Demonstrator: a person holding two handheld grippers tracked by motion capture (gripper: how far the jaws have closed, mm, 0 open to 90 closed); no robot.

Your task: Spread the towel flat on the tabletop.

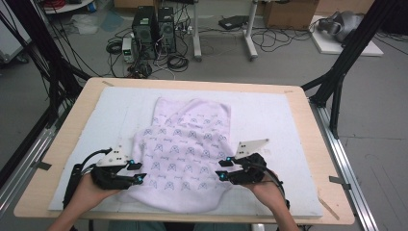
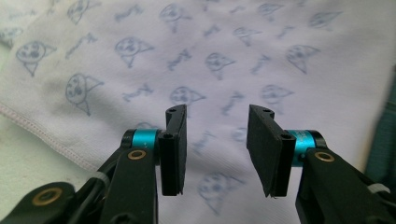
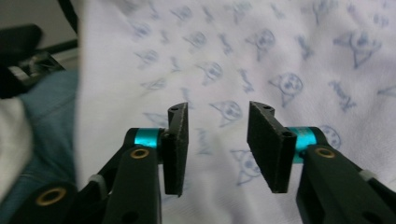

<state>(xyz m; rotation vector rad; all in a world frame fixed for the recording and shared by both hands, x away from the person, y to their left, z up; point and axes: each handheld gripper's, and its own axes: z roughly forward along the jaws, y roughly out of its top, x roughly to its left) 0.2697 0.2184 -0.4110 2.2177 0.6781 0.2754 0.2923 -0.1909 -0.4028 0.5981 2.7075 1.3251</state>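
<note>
Garment (image 1: 185, 154): a pale lilac knit printed with small blue cat-face motifs, lying spread on a white mat (image 1: 269, 115) that covers a light wooden table (image 1: 72, 120). Its near hem reaches the table's near edge.

Left gripper (image 1: 135, 172): held at the garment's near left border, jaws pointing inward over the cloth. In the left gripper view (image 2: 215, 149) the jaws stand apart at a moderate gap, with nothing between the pads; printed fabric fills the space behind them. Whether the pads touch the cloth cannot be told.

Right gripper (image 1: 223, 169): held at the near right border, mirroring the other. In the right gripper view (image 3: 217, 147) the jaws are likewise parted by a moderate gap and grip nothing.

The high view gives the garment's whole outline and both hands (image 1: 89, 192) entering from below. The left gripper view adds a stitched hem (image 2: 42, 133) running diagonally at lower left, with the mat beyond it. The right gripper view adds the garment's edge at left, beside blue-grey clothing (image 3: 51, 116) of the person.
</note>
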